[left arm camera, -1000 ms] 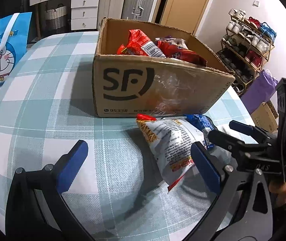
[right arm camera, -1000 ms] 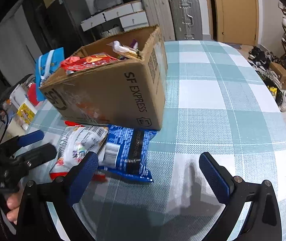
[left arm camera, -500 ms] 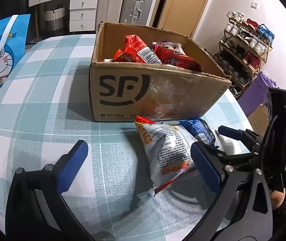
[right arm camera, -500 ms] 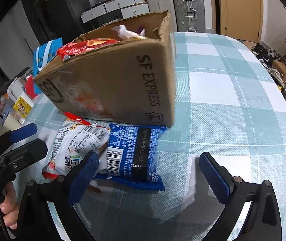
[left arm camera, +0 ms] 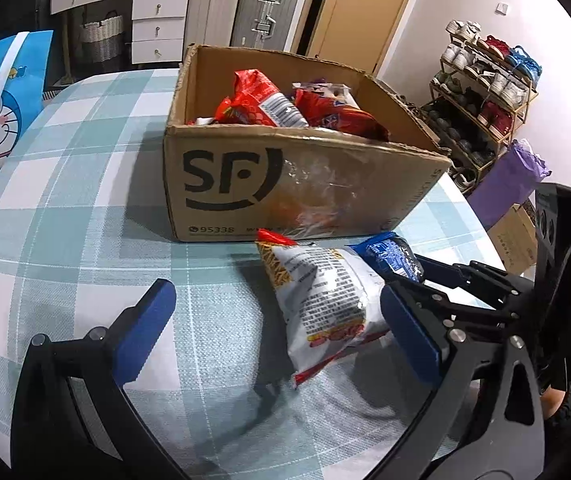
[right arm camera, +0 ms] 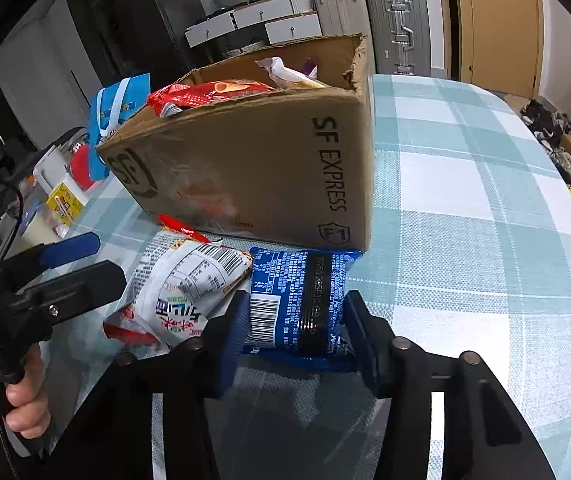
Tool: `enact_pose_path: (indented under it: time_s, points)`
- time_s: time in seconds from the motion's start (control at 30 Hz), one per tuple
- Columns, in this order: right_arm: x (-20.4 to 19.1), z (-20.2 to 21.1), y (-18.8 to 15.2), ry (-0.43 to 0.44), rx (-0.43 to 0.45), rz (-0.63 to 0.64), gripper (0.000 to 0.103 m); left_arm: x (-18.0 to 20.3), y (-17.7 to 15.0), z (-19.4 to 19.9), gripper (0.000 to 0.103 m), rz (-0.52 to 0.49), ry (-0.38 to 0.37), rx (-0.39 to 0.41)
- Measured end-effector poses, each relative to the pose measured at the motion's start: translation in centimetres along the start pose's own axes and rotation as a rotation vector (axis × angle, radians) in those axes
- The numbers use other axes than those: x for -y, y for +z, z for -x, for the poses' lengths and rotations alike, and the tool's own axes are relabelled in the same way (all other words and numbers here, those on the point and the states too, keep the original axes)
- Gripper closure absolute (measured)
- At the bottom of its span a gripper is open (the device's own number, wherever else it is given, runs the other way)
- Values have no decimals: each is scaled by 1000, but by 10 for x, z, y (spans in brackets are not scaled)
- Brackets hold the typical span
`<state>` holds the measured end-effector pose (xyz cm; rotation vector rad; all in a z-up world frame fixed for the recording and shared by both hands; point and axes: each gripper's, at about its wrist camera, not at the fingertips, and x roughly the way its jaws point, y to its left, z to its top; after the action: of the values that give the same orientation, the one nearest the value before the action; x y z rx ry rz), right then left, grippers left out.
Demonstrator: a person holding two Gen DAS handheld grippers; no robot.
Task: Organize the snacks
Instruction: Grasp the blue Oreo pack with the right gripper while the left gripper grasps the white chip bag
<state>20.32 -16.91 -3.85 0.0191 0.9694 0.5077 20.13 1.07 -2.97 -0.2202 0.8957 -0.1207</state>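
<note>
left wrist: left gripper (left arm camera: 273,322) jaws gape wide, empty; white bag (left arm camera: 321,300) lies between them toward the right pad, long axis running away toward the box (left arm camera: 285,184).
right wrist: right gripper (right arm camera: 295,326) jaws closing on the blue pack (right arm camera: 297,296), flat on the tabletop (right arm camera: 465,200), lengthwise toward the box.

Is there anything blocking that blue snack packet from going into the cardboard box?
Only the box's own wall. The blue packet lies on the table against the foot of the cardboard box, between the closing jaws of the right gripper, so it must be lifted over the rim. The box's open top shows room among the red bags.
</note>
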Motion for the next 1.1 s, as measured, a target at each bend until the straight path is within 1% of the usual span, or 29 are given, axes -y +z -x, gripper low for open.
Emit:
enact_pose_path:
  time_s: [0.17, 0.27, 0.4, 0.53, 0.57, 0.6, 0.63, 0.7, 0.77, 0.83, 0.9, 1.0, 1.1]
  points:
    - [1, 11, -8, 4, 26, -12, 58, 6, 0, -5, 1, -11, -21, -16]
    - [3, 20, -13, -10, 37, -17, 58, 11, 0, -10, 1, -23, -33, -28]
    - [8, 30, -19, -10, 58, -39, 58, 21, 2, -23, 1, -50, -8, -68]
    - [12, 33, -22, -12, 64, -51, 58, 27, 3, -33, 2, -45, -16, -91]
    - [13, 34, -23, -11, 65, -52, 58, 29, 3, -35, 4, -48, -24, -95]
    - [14, 34, -23, -12, 66, -54, 58, 30, 3, -37, 9, -51, -31, -98]
    - [14, 35, -23, -12, 68, -55, 58, 31, 3, -39, 13, -49, -39, -100]
    - [15, 36, -23, -10, 74, -54, 58, 31, 3, -42, 27, -34, -61, -111]
    - [15, 38, -23, -3, 80, -58, 58, 31, 3, -44, 35, -23, -80, -121]
    - [15, 40, -23, -1, 87, -59, 58, 32, 3, -42, 45, -24, -104, -111]
    - [14, 42, -24, 2, 92, -58, 58, 32, 2, -40, 53, -23, -121, -100]
    - [12, 45, -23, 4, 99, -57, 58, 31, 0, -37, 56, -36, -131, -88]
    - [9, 46, -23, 3, 101, -46, 58, 33, -1, -32, 58, -48, -134, -72]
